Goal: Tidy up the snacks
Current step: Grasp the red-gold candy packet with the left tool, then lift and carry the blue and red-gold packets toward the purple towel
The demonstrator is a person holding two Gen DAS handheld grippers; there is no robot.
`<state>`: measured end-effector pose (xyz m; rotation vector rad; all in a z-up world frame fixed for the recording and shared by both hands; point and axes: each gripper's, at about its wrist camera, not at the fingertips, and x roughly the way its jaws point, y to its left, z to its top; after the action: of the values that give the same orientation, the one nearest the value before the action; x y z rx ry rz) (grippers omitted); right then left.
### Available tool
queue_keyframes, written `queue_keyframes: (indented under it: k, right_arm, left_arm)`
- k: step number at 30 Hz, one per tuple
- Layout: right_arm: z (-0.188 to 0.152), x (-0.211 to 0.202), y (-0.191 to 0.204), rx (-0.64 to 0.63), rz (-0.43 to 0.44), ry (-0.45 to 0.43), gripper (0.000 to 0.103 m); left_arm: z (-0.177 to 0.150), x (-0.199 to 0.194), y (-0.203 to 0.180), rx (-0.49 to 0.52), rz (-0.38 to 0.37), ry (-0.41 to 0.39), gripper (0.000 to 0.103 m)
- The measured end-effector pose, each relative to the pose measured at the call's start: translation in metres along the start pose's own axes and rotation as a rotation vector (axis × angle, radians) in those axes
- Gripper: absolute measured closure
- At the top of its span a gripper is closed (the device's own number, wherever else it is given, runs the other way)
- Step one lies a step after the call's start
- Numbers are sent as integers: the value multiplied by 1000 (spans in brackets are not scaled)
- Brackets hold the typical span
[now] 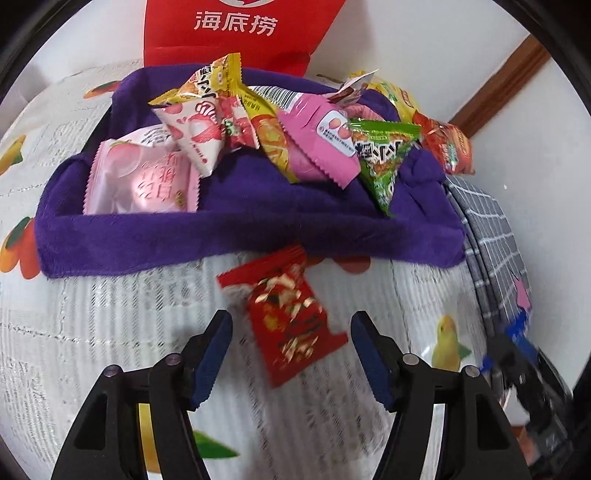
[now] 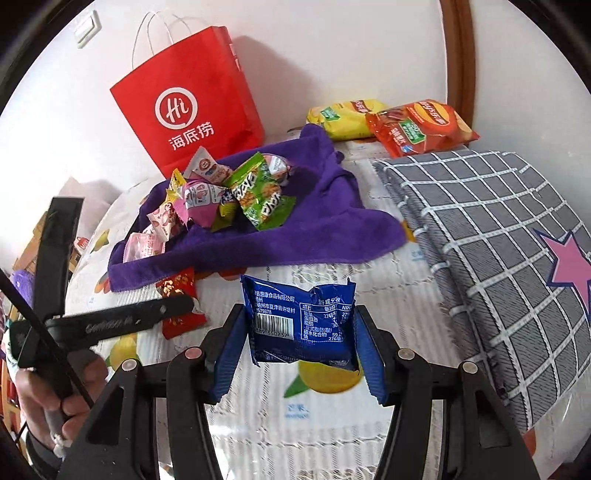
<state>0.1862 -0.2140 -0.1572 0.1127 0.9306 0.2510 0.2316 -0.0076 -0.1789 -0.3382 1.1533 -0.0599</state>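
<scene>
A purple cloth [image 1: 236,229] [image 2: 295,236] lies on the fruit-print table cover and holds a pile of snack packets: pink [image 1: 144,177], green [image 1: 384,155] [image 2: 262,195], yellow and red ones. A red snack packet [image 1: 288,317] [image 2: 177,295] lies on the cover just in front of the cloth. My left gripper [image 1: 291,328] is open with its jaws on either side of the red packet, above it. My right gripper [image 2: 299,325] is shut on a blue snack packet [image 2: 299,321], held above the cover in front of the cloth.
A red paper bag [image 2: 192,99] [image 1: 236,29] stands against the wall behind the cloth. A yellow chip bag [image 2: 343,118] and an orange chip bag [image 2: 421,125] lie at the back right. A grey checked cushion [image 2: 491,251] [image 1: 487,243] fills the right side.
</scene>
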Motion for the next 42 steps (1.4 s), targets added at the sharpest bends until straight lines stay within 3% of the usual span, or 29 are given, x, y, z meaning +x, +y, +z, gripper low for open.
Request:
queue_keyframes:
  k: [6, 9, 13, 16, 22, 42]
  right_arm:
    - [-6, 3, -11, 19, -9, 24, 46]
    - [-9, 2, -12, 24, -14, 34, 46]
    - [-12, -3, -10, 21, -26, 35, 46]
    - [-12, -8, -6, 24, -23, 37, 46]
    - [-11, -16, 11, -4, -48, 23, 46]
    - [-1, -81, 70, -56, -101, -109, 46]
  left_arm:
    - [-4, 12, -28, 112, 194, -32, 41]
    - [-6, 14, -34, 146, 256, -50, 55]
    - [-7, 8, -24, 122, 209, -51, 66]
    - [-9, -1, -12, 90, 149, -31, 67]
    - [-19, -23, 0, 79, 113, -49, 67]
    - [-23, -118, 35, 83, 58, -209, 67]
